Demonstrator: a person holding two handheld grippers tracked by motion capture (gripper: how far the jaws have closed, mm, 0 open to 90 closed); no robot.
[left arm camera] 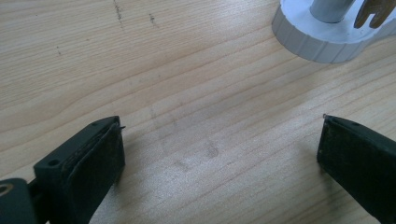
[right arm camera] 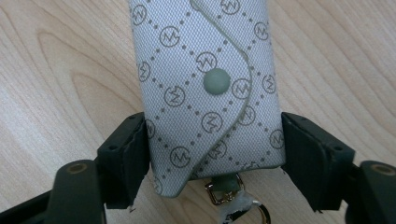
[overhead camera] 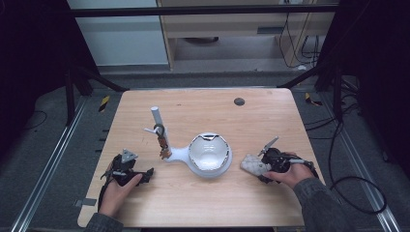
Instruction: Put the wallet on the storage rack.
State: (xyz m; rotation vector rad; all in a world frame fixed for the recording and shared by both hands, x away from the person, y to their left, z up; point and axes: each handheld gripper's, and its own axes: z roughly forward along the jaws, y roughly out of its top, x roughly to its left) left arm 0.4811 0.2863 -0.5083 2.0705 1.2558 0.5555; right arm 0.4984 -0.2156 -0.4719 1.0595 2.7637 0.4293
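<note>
High view puts your wide-open left gripper (overhead camera: 145, 175) on the pale wooden table (overhead camera: 203, 203), and your right gripper (overhead camera: 262, 166) clasps the small grey monogrammed fabric key pouch (right arm camera: 205, 88), probably light and soft, so grip its flanks.

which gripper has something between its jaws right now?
The right gripper: its jaws flank a grey-white patterned fabric key pouch with a snap button. The left gripper stands open over bare wooden table.

Table (overhead camera: 203, 203): light wood, on grey floor (overhead camera: 43, 135).
Behind table: pale cabinet (overhead camera: 227, 29), white panel (overhead camera: 121, 34).
Right of table: cables (overhead camera: 353, 188).
Sides: dark.
</note>
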